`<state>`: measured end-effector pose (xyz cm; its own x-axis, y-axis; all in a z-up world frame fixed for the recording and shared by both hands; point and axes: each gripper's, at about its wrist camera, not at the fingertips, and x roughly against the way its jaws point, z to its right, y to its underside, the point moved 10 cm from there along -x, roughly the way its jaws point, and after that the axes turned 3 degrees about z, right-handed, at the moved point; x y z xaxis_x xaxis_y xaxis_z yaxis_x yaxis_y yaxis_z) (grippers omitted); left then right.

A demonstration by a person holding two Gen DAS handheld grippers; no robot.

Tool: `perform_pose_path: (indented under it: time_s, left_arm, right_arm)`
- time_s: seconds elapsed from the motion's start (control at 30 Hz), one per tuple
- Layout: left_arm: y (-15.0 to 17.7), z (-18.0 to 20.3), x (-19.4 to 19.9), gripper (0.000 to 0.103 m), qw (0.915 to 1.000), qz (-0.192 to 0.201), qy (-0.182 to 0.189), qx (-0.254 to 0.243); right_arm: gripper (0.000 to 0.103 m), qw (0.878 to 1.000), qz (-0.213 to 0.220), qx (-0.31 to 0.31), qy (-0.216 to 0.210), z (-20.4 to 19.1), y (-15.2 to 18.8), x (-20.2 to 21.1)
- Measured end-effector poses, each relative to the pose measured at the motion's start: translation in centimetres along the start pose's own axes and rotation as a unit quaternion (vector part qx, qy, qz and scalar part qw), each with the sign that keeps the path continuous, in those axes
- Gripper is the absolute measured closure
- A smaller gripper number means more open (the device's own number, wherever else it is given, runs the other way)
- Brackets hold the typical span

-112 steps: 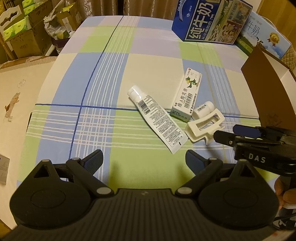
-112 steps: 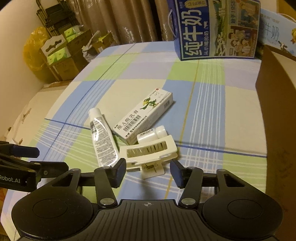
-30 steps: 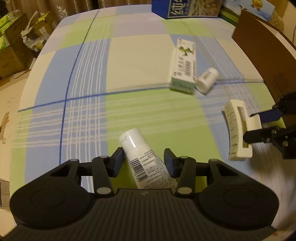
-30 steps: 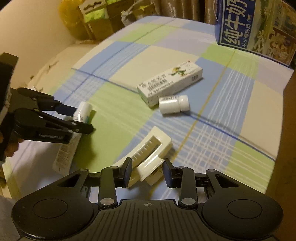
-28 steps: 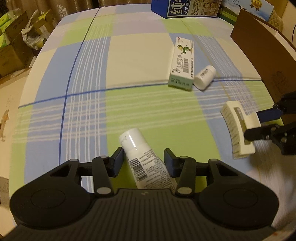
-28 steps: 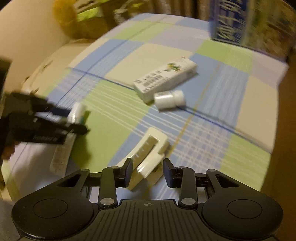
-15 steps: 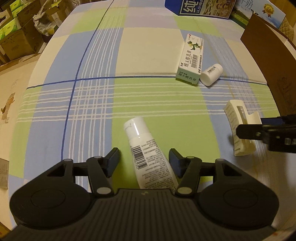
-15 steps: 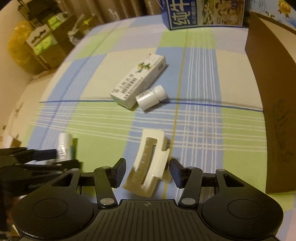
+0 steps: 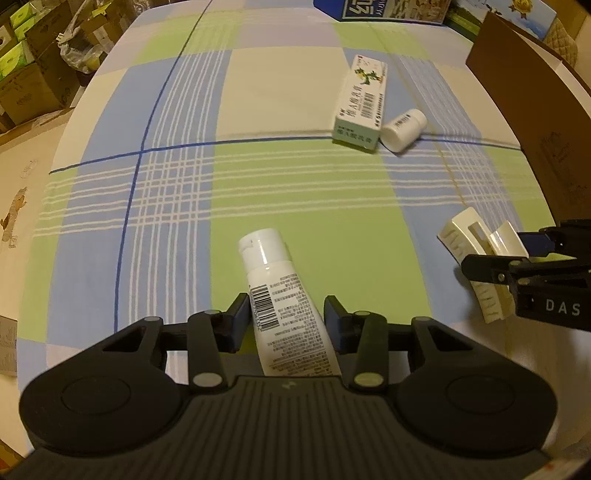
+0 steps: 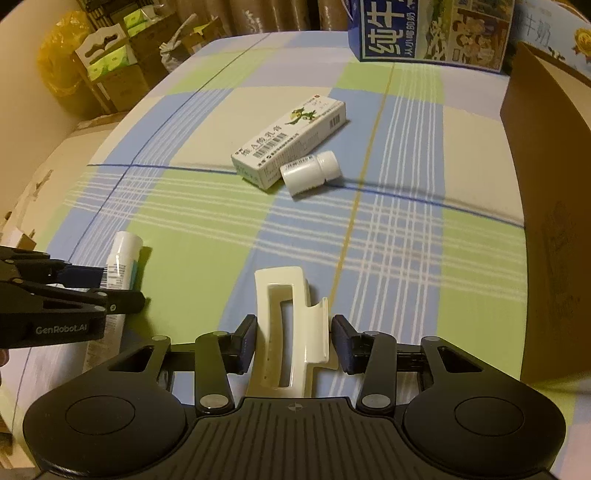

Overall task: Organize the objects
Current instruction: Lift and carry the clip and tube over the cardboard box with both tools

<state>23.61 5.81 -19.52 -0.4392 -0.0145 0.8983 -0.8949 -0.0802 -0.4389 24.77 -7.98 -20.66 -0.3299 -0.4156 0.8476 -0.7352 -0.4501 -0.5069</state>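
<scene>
Now both grippers straddle something, and neither looks clamped. The left gripper (image 9: 284,319) has the tube (image 9: 282,302) lying between its fingers, cap pointing away; there's a gap on the right side, while the left pad sits at the tube's edge — so released, or barely touching. The tube seems to rest on the cloth (image 9: 184,110) at the near edge, likely drawn there to make a tidy row.

Over on the right, the right gripper (image 10: 293,343) frames the clip (image 10: 291,328), which lies lengthwise between the fingers. Daylight shows on both sides, so those fingers stand apart, not grasping. The clip sits on the cloth near the front edge, well apart from the tube, in line with it.

The carton (image 10: 291,142) and the bottle (image 10: 310,171) lie touching each other further back, untouched, with the brown box (image 10: 550,206) standing at the right and the milk box (image 10: 432,27) at the far end.

What's changed? A second ago both sets of fingers pinched tight on tube and clip; half a second ago they had begun to spread — now the gaps are plain. Further back, tube, clip, carton and bottle lay in one cluster; now two are pulled forward and separated.
</scene>
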Motion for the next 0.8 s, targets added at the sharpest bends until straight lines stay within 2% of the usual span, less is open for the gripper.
perform_pose_path:
  time_s: [0.1, 0.13, 0.23, 0.27, 0.33, 0.63, 0.8]
  left_arm:
    - [0.1, 0.3, 0.0, 0.063, 1.0000, -0.002, -0.006, 0.000]
    - [0.0, 0.4, -0.1, 0.058, 1.0000, -0.004, -0.007, 0.001]
    - [-0.1, 1.1, -0.4, 0.050, 0.9999, -0.008, -0.012, -0.004]
    - [-0.1, 1.2, -0.4, 0.051, 0.9998, -0.006, -0.015, -0.006]
    - [-0.3, 1.4, -0.3, 0.070, 0.9999, 0.001, -0.013, -0.003]
    - [0.4, 2.0, 0.3, 0.070, 0.9999, 0.002, -0.016, -0.001]
    - [0.5, 2.7, 1.6, 0.070, 0.9998, 0.014, -0.013, -0.004]
  right_arm:
    - [0.062, 1.000, -0.001, -0.006, -0.003, 0.1, 0.4, 0.2]
    - [0.062, 1.000, 0.000, -0.009, -0.003, 0.1, 0.4, 0.3]
    - [0.062, 1.000, 0.002, -0.010, -0.003, 0.1, 0.4, 0.3]
    - [0.062, 1.000, 0.003, -0.011, -0.004, 0.1, 0.4, 0.3]
    - [0.064, 1.000, 0.005, -0.013, -0.007, 0.2, 0.5, 0.5]
    - [0.065, 0.999, 0.014, -0.031, -0.027, 0.8, 1.7, 2.5]
    - [0.065, 0.998, 0.031, -0.042, -0.040, 1.2, 1.7, 4.5]
